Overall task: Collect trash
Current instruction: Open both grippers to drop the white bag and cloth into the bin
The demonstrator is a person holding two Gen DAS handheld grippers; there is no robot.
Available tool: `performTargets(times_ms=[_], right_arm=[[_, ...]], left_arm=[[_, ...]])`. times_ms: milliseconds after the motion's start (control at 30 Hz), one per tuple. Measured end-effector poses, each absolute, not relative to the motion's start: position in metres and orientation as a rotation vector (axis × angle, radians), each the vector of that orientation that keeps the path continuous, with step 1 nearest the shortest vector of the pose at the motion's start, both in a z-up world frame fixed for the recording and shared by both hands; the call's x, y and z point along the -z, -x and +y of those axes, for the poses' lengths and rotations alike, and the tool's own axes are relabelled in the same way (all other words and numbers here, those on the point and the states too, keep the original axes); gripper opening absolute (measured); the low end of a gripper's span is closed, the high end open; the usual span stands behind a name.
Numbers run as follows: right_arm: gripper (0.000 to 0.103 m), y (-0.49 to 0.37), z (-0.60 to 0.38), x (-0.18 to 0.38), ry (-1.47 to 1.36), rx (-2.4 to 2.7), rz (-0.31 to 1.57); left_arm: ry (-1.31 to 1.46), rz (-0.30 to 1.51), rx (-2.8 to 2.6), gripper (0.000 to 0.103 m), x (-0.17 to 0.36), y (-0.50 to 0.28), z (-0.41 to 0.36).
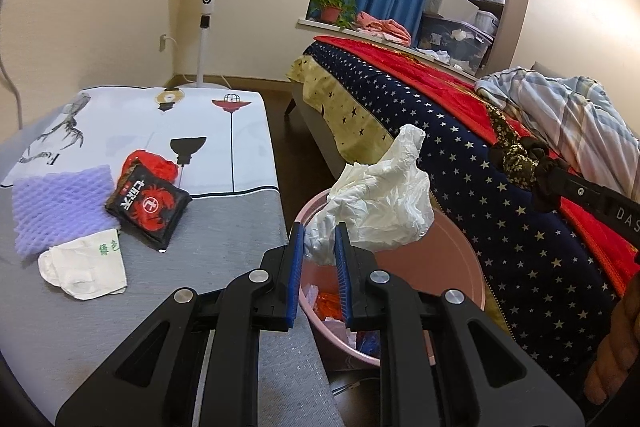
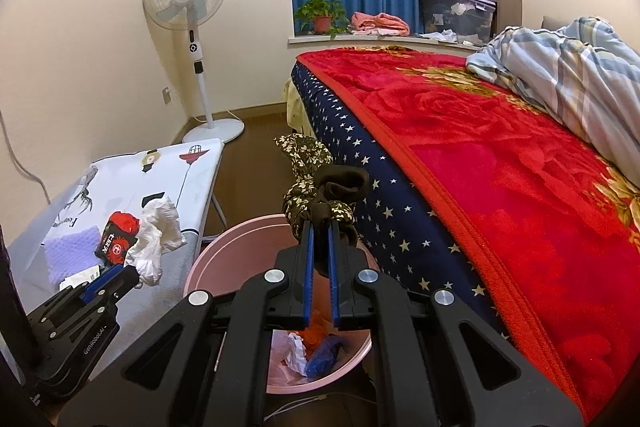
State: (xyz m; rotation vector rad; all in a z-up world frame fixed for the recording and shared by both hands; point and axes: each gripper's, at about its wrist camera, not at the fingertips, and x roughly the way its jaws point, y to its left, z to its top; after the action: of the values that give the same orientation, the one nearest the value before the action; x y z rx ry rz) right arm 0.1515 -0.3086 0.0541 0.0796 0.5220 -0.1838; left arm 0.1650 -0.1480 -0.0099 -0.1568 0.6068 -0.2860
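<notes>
Both grippers are clamping loads, the left gripper (image 1: 319,259) pinching a white plastic bag (image 1: 384,199) and the right gripper (image 2: 319,251) a dark floral cloth (image 2: 316,183), so each should be centring over the pink bin (image 2: 224,251) before letting go.

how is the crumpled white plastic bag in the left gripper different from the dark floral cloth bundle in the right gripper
The crumpled white plastic bag is pale, thin, glossy film; the dark floral cloth bundle is brown-black fabric with small cream flowers. The bag billows wide and loose above the left gripper; the bundle is knotted and compact above the right gripper. Both are pinched between blue pads over the pink plastic bin.
</notes>
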Motion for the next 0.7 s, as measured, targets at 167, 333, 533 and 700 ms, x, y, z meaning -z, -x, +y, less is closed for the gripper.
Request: performTargets(times_ms=[167,333,533,700], right_arm=[[0.007,-0.152,-0.309,-0.054,-0.079,0.187,0.524],[0.007,-0.151,-0.309,-0.052,-0.075,0.186,0.528],[0.007,-0.151,-0.312,-0.051,-0.081,0.187,0.529],[0.007,-0.151,-0.313,-0.051,-0.082,0.186,0.532]], left_arm=[[0.162,0.615,0.290,0.016,0.012,-0.168,-0.152],[0.162,0.622,0.302,0.016,0.014,-0.171,-0.161],[0.159,0.631,0.307,0.016,0.018,-0.175,-0.167],[0.160,0.632,0.311,0.016,0.019,-0.176,-0.169]])
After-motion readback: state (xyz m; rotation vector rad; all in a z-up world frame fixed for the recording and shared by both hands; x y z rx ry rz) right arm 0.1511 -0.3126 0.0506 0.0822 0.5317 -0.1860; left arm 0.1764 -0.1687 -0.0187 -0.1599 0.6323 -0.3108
